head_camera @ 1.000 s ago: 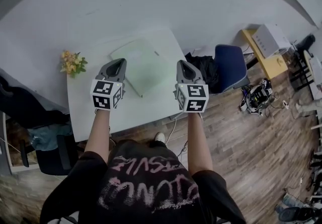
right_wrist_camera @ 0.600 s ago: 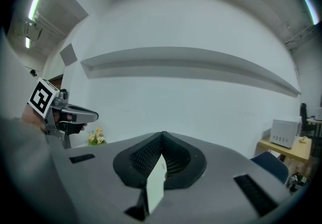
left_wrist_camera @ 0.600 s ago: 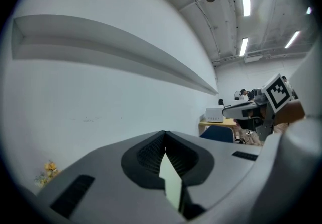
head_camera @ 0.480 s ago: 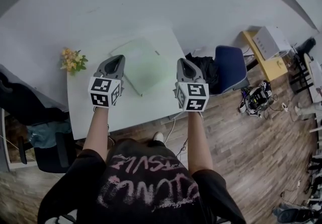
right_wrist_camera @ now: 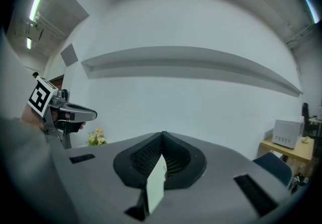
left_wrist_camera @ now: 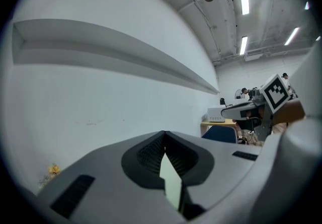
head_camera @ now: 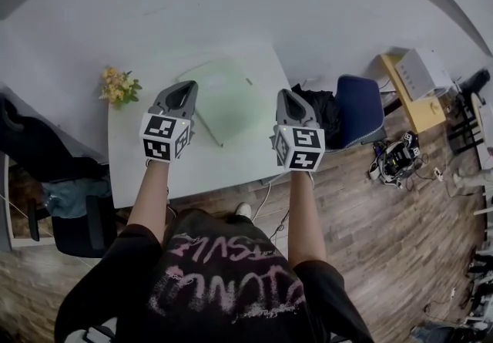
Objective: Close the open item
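Observation:
A flat pale green folder-like item (head_camera: 221, 99) lies on the white table (head_camera: 200, 160), toward its far side; it looks flat, and I cannot tell whether it is open. My left gripper (head_camera: 183, 88) hovers over the table just left of the item, jaws shut and empty. My right gripper (head_camera: 289, 95) hovers by the item's right edge near the table's right side, also shut with nothing in it. Both gripper views face the white wall: the left gripper (left_wrist_camera: 163, 135) and right gripper (right_wrist_camera: 162, 135) show their jaws pressed together, and the item is out of sight there.
A small bunch of yellow flowers (head_camera: 119, 87) stands at the table's far left corner. A black bag (head_camera: 317, 109) and a blue chair (head_camera: 360, 112) sit right of the table. A yellow side table with a white box (head_camera: 420, 70) stands further right. A dark chair (head_camera: 73, 230) is at left.
The head view has drifted slightly, so the table and both grippers sit a little further right in it. Both grippers stay shut in about the same place over the table.

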The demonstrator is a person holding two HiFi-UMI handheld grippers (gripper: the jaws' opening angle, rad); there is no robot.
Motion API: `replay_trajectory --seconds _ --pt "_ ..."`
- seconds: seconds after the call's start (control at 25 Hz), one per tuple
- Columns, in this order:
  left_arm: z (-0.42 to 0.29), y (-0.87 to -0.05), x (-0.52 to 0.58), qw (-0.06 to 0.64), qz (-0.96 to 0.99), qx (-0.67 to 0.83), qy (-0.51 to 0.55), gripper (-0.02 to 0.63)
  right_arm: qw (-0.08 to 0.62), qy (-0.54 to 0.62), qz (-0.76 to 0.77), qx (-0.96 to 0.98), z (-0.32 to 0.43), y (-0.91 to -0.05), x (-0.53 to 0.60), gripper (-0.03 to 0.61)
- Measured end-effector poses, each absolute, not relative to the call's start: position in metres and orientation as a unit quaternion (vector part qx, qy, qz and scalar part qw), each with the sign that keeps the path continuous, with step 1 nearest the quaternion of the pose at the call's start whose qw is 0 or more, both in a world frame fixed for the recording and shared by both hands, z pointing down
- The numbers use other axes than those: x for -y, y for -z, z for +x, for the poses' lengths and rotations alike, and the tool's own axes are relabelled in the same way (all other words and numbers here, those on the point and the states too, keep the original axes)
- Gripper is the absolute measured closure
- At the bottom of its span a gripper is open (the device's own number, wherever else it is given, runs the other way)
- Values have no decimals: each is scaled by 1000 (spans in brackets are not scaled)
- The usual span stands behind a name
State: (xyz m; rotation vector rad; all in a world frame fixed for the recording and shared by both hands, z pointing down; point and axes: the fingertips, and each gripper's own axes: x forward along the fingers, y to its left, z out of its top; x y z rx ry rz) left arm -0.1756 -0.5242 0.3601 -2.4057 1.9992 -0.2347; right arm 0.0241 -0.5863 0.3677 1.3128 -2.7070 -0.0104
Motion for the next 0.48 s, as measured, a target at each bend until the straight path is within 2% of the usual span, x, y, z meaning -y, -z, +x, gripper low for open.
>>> replay_trajectory --seconds 0.48 --pt "-180 -356 533 4 -768 -636 70 612 69 6 435 898 20 -367 598 569"
